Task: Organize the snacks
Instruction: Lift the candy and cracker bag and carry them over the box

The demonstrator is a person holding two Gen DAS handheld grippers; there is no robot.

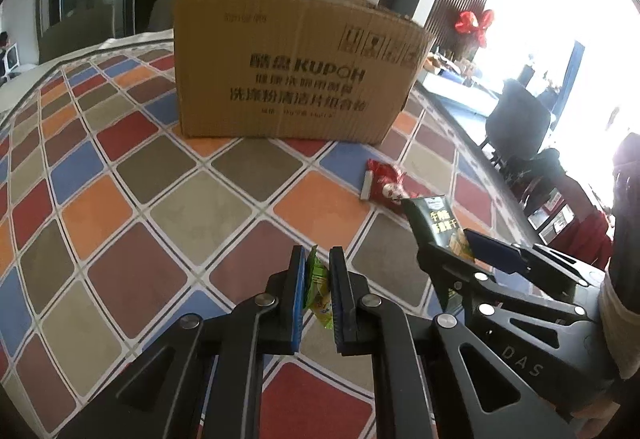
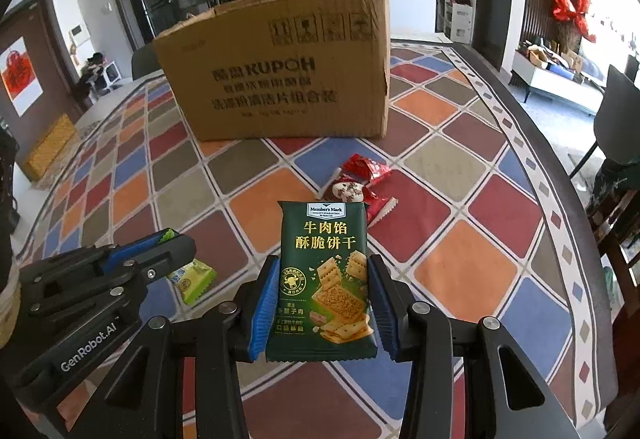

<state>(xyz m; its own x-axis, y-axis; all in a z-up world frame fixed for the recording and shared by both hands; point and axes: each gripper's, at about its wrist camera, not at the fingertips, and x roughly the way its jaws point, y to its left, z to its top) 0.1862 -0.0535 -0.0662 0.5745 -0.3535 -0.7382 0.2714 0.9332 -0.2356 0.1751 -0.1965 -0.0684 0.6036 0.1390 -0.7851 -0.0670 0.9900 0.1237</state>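
Observation:
My left gripper (image 1: 317, 259) is shut on a small light-green snack packet (image 1: 318, 293), held edge-on between its blue pads above the table. From the right wrist view the same packet (image 2: 192, 279) hangs under the left gripper (image 2: 168, 239). My right gripper (image 2: 323, 271) is shut on a dark green cracker packet (image 2: 326, 279), held upright by its two sides; in the left wrist view that packet (image 1: 436, 223) shows at the right. A brown cardboard box (image 1: 296, 63) stands at the far side of the table (image 2: 288, 67). Red snack packets (image 2: 362, 183) lie in front of it.
The table wears a cloth of coloured diamond tiles (image 1: 168, 167). Its curved edge (image 2: 560, 167) runs along the right, with dark chairs (image 2: 616, 119) beyond it. The red packets (image 1: 386, 187) lie between the grippers and the box.

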